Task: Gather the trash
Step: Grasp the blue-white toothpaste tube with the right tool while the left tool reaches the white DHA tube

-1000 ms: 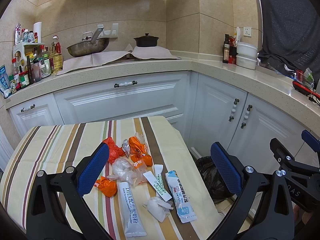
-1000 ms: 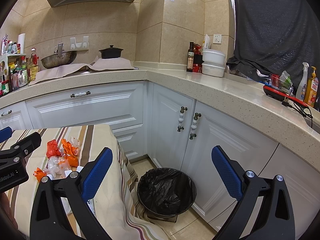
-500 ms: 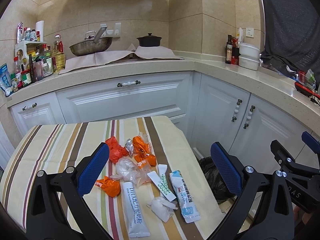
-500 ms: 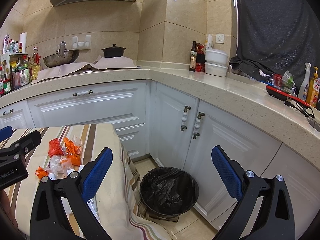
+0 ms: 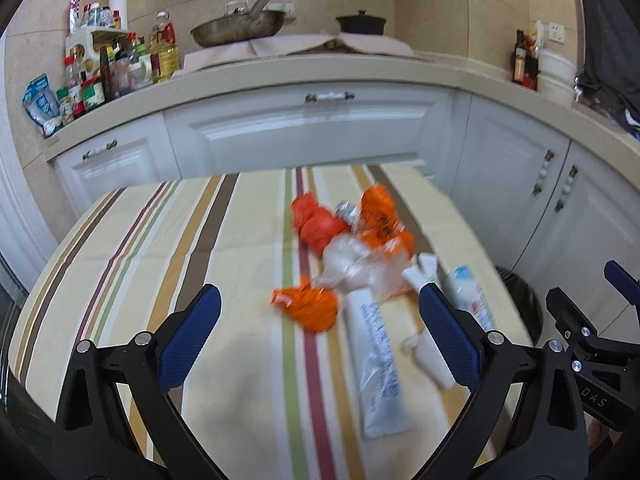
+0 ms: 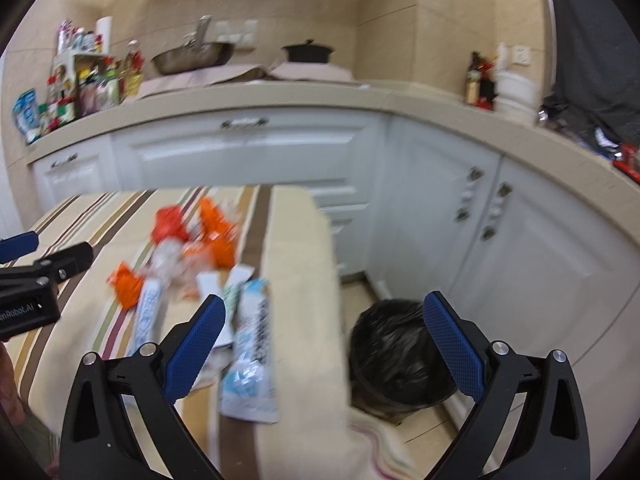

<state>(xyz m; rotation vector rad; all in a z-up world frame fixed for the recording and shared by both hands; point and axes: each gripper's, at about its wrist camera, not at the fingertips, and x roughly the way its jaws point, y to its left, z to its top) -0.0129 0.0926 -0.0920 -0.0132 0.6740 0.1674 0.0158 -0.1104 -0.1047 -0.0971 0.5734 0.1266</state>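
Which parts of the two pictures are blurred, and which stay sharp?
Left wrist view: the crumpled orange wrappers on the striped tablecloth smear, the left gripper stays sharp. Right wrist view: the black-lined trash bin blurs, the right gripper is crisp.

wrist views above table [image 5: 224,240], sharing trash [image 6: 172,256]

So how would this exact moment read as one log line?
left gripper: open, empty | right gripper: open, empty | crumpled orange wrappers on striped tablecloth | black-lined bin: floor
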